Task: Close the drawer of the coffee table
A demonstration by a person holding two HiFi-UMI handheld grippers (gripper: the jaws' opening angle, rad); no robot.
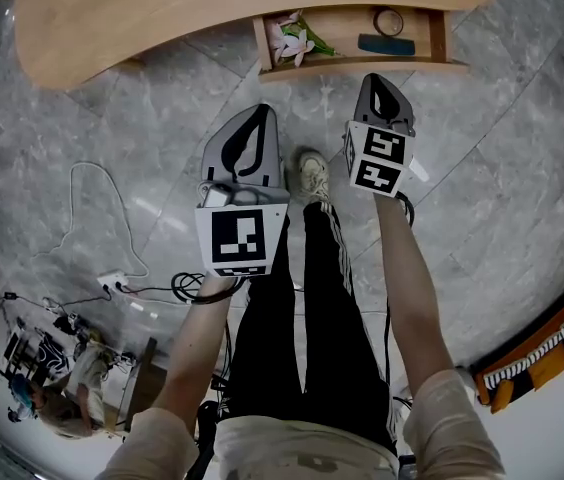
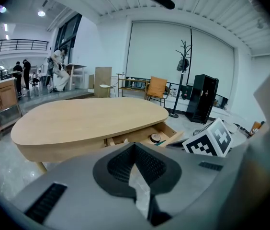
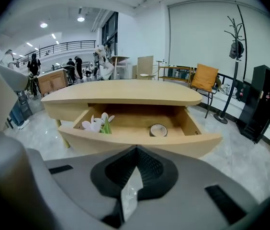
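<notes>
The oval wooden coffee table has its drawer pulled out toward me. Inside lie white flowers, a round ring-shaped thing and a dark flat object. My right gripper is shut and empty, its tip just short of the drawer's front panel; whether it touches I cannot tell. The flowers and the round thing show over that panel. My left gripper is also shut and empty, further back over the floor, left of the drawer.
A power strip with cables lies on the marble floor at the left. My shoe stands between the grippers. A striped orange-black object lies at the lower right. A coat stand, a black cabinet and an orange chair stand behind the table.
</notes>
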